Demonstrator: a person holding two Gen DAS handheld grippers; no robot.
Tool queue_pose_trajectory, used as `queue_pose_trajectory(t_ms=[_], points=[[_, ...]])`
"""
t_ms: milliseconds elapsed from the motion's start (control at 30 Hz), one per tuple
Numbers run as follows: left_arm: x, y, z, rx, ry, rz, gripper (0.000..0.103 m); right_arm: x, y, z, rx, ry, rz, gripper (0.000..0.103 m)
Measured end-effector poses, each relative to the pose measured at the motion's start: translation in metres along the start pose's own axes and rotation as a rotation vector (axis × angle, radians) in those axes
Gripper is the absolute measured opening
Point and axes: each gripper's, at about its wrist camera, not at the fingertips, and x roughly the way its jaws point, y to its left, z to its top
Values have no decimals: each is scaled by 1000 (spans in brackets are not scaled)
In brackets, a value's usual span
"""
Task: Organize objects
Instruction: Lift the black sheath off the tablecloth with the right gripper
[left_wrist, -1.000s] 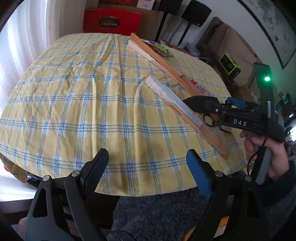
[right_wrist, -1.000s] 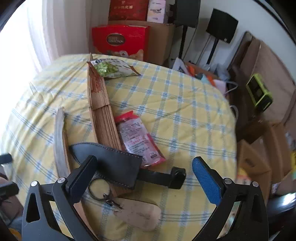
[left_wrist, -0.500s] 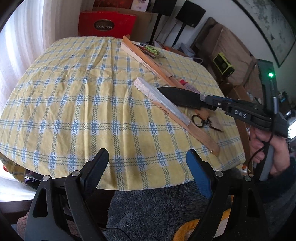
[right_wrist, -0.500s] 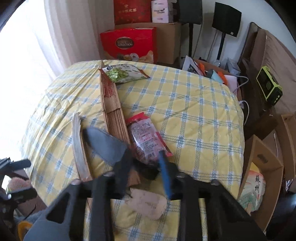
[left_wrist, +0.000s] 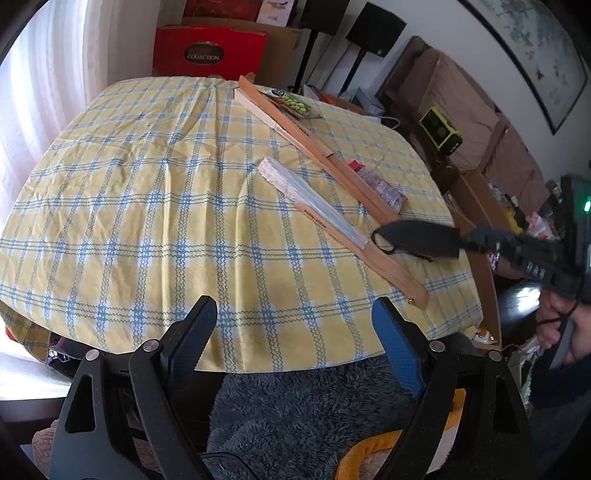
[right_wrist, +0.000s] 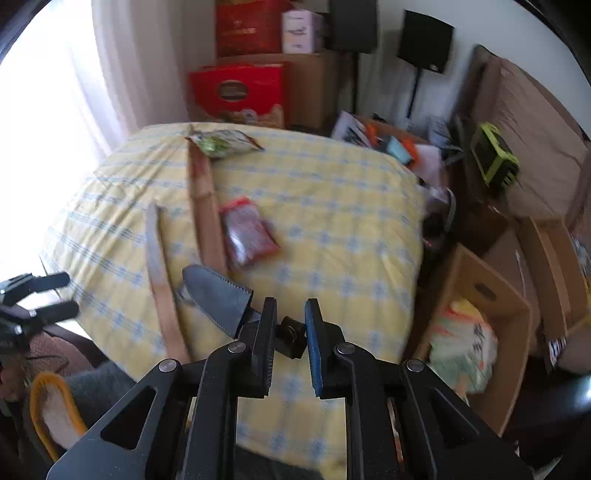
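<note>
While the left gripper (left_wrist: 291, 332) hangs with its jaws wide apart and nothing between them over the near edge of the table (left_wrist: 147, 206), the right gripper (right_wrist: 290, 332) has just been closing and now pinches the black handle (right_wrist: 291, 334) of a sheathed knife (right_wrist: 218, 299). The knife is held clear of the yellow checked cloth, near the table's right edge, its dark sheath pointing over the handle end of a folded fan (left_wrist: 332, 229). A longer folded wooden fan (left_wrist: 314, 147) lies beyond it, running toward the far edge, with a red snack packet (right_wrist: 247, 232) just beside it and a green snack packet (right_wrist: 221, 144) at its far end.
</note>
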Motion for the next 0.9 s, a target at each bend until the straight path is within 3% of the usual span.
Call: queue_pose_trajectory(t_ms=[33,133,167,300,400,567,667,800,900], points=[[-1,0,0,-3,0,-8,84,1,-1,-6,-21,23,-11,18],[-3,3,0,-15,-2,-17,84,4,4,-23,-149,59,-63,56],[-3,4,-1,-18,-3,-16,84,0,7,-26,-180,38,-59,62],[-2,8,-1,-36,6,-17,84,-9,18,-22,-245,-20,27,67],[-5,9,-1,-52,13,-46,84,-5,31,-17,-334,-54,128,77],[-11,11,-1,-52,1,-39,84,38,46,-13,-433,68,111,76],[-5,14,-2,-51,30,-49,84,50,43,-13,-410,67,113,74],[2,13,-5,-52,68,-64,84,50,33,-17,-309,50,171,55],[0,8,-5,-36,68,-65,84,41,32,-25,-269,36,196,48]])
